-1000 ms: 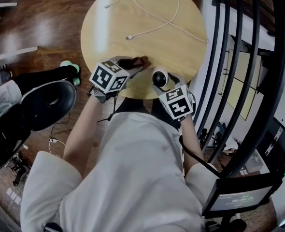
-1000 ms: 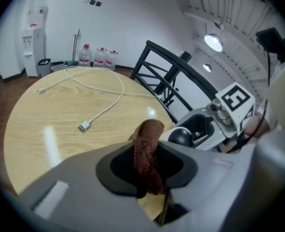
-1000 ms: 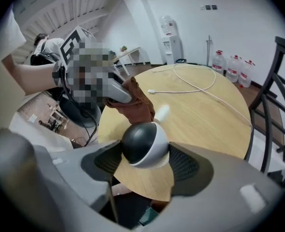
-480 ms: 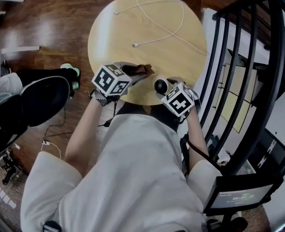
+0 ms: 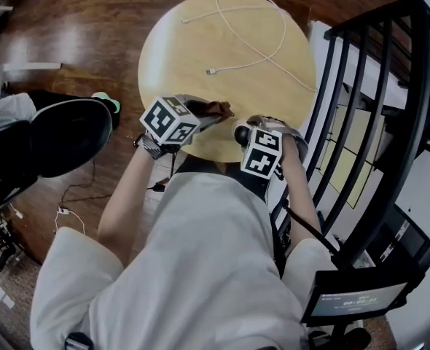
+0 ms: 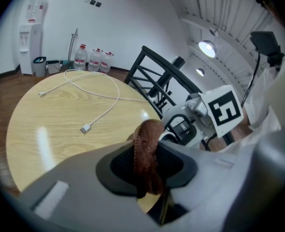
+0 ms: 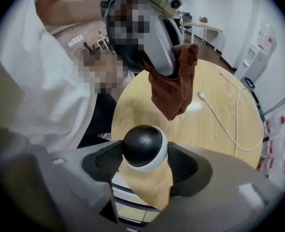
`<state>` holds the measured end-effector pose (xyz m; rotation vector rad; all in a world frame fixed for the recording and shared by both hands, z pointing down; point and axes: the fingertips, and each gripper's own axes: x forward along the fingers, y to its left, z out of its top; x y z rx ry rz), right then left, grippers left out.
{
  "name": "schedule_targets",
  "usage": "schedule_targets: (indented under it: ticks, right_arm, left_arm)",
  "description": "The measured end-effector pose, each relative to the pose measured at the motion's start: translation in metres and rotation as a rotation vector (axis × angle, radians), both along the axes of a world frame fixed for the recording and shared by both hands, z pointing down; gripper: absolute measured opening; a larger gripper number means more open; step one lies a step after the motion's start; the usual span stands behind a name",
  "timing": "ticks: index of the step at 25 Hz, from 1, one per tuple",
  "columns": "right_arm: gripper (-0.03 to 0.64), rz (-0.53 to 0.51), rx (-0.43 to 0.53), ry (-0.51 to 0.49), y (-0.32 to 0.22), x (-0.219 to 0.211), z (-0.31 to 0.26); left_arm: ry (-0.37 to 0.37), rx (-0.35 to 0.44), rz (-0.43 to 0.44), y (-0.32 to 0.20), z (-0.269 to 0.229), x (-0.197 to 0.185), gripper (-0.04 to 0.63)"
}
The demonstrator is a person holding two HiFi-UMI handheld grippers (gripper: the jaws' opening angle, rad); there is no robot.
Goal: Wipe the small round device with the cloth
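Note:
The small round device (image 7: 142, 146), a black ball in a white shell, sits between the pads of my right gripper (image 7: 142, 164) over the near edge of the round wooden table (image 5: 200, 49). The jaws have just closed a little further on it. In the head view the device (image 5: 241, 132) shows just beyond the right gripper (image 5: 244, 135). My left gripper (image 6: 147, 167) is shut on a brown cloth (image 6: 148, 151), which hangs bunched from its tips. The cloth (image 7: 175, 88) hangs a little above and beyond the device, apart from it.
A white charging cable (image 5: 253, 46) loops across the far half of the table. A black railing (image 5: 361, 122) runs close on the right, and a black office chair (image 5: 62, 144) stands at the left. Water bottles (image 6: 92, 59) line the far wall.
The right gripper has rolled at the wrist with the device in it, so its marker cube faces differently. The left gripper and cloth have stayed almost in place.

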<state>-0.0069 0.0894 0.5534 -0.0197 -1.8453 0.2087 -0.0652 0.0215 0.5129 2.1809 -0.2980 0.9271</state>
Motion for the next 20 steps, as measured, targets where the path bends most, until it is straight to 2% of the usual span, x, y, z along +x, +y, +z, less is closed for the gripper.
schedule_targets:
  ticks: [3,6,9,12,17,20]
  right_arm:
    - [0.29,-0.036,0.043,0.027,0.001,0.001,0.0]
    - [0.291,0.028,0.098,0.01,-0.001,0.004,0.0]
    - [0.291,0.193,0.131,-0.055,-0.004,0.007,-0.007]
    - [0.291,0.389,0.121,-0.125,-0.007,0.015,-0.013]
    - [0.291,0.676,0.04,-0.211,-0.005,0.021,-0.014]
    - [0.291,0.762,-0.029,-0.19,0.004,0.018,-0.004]
  left_arm:
    - [0.019,-0.022,0.03,0.005,-0.003,0.005,0.107]
    - [0.087,-0.067,0.079,0.013,-0.014,0.017,0.107]
    - [0.121,-0.075,0.126,0.009,-0.028,0.027,0.109]
    - [0.171,-0.083,0.24,0.009,-0.051,0.038,0.109]
    - [0.253,-0.151,0.416,0.013,-0.086,0.051,0.109]
    - [0.224,-0.197,0.524,0.017,-0.083,0.062,0.109]
